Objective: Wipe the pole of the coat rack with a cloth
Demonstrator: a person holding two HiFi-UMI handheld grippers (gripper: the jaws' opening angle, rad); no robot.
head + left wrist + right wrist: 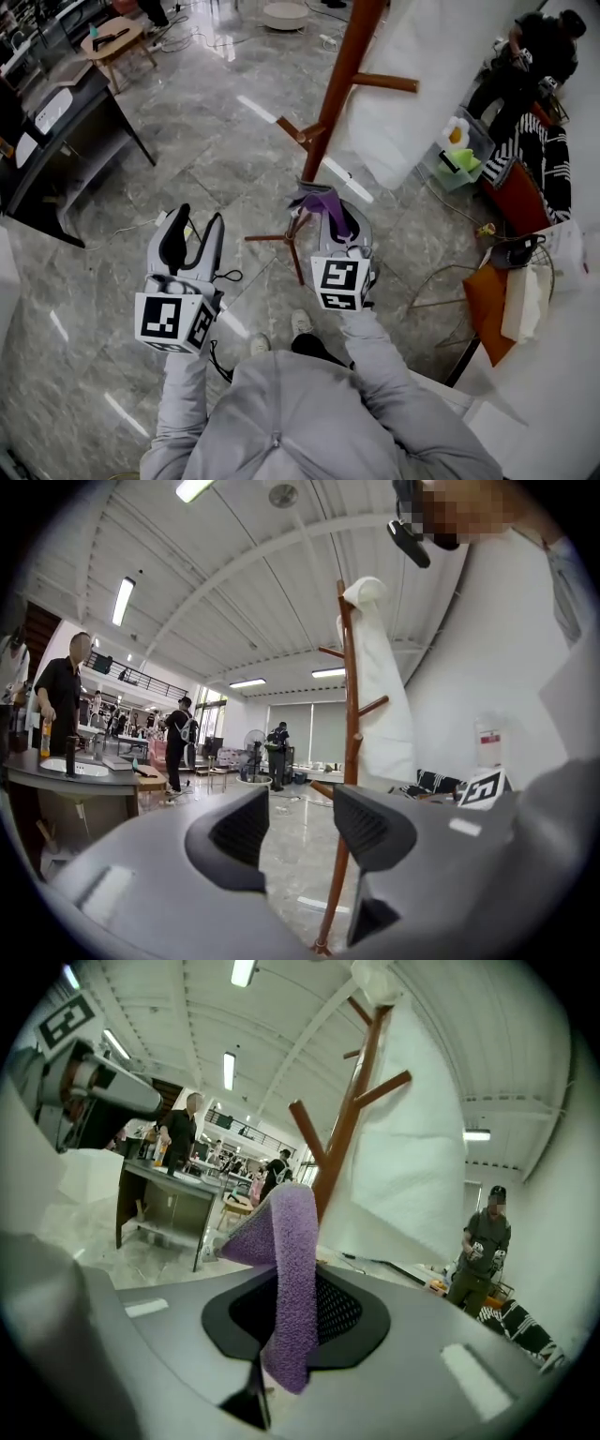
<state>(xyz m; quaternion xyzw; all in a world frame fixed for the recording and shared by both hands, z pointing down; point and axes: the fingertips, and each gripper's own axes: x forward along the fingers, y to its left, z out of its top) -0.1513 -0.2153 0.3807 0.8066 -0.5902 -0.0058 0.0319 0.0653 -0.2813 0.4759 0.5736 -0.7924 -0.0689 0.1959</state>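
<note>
The brown wooden coat rack pole (336,86) rises from the marble floor with a white garment (427,75) hung on it. My right gripper (321,208) is shut on a purple cloth (325,202), right by the pole's lower part, just above its legs. In the right gripper view the purple cloth (289,1279) sticks up between the jaws, with the pole (349,1119) close behind. My left gripper (193,234) is open and holds nothing, left of the rack. In the left gripper view the pole (349,761) stands just beyond the right jaw.
A dark desk (56,141) stands at the left and a small wooden table (117,42) at the far left. Bags and an orange item (487,305) lie on the right. People (525,56) stand around the room. Rack legs (281,239) spread near my feet.
</note>
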